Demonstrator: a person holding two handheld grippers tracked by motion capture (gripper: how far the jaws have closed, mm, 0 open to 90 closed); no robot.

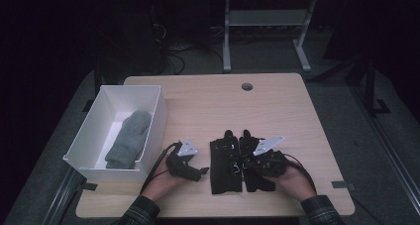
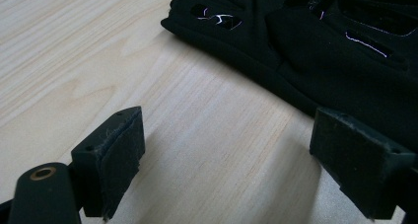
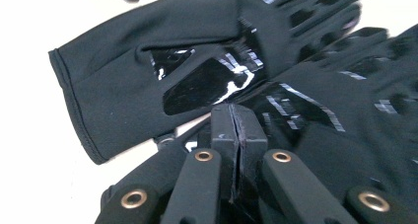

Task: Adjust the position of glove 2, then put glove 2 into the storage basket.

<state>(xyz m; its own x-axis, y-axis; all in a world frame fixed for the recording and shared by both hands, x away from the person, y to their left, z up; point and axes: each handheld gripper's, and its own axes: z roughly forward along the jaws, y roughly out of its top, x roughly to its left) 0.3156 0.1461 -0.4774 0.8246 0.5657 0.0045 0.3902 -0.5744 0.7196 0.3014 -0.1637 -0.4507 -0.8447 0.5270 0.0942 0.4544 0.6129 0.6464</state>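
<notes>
Two black gloves lie flat side by side on the wooden table near its front edge, the left glove [image 1: 222, 165] and the right glove [image 1: 246, 138]. My right gripper [image 1: 243, 161] rests over the right glove. In the right gripper view its pads [image 3: 235, 116] are pressed together at the seam between one glove [image 3: 123, 86] and the other glove [image 3: 355, 81]; no fabric shows between them. My left gripper [image 1: 200, 172] lies just left of the gloves. Its jaws [image 2: 231, 135] stand wide apart over bare wood, one pad beside the glove's edge [image 2: 296, 71].
A white open box [image 1: 91, 131] sits at the table's left edge with a grey mitten [image 1: 130, 136] inside. A round cable hole [image 1: 247, 86] is near the far edge. Bare tabletop [image 1: 277, 111] lies beyond the gloves. A white desk frame [image 1: 267, 22] stands behind.
</notes>
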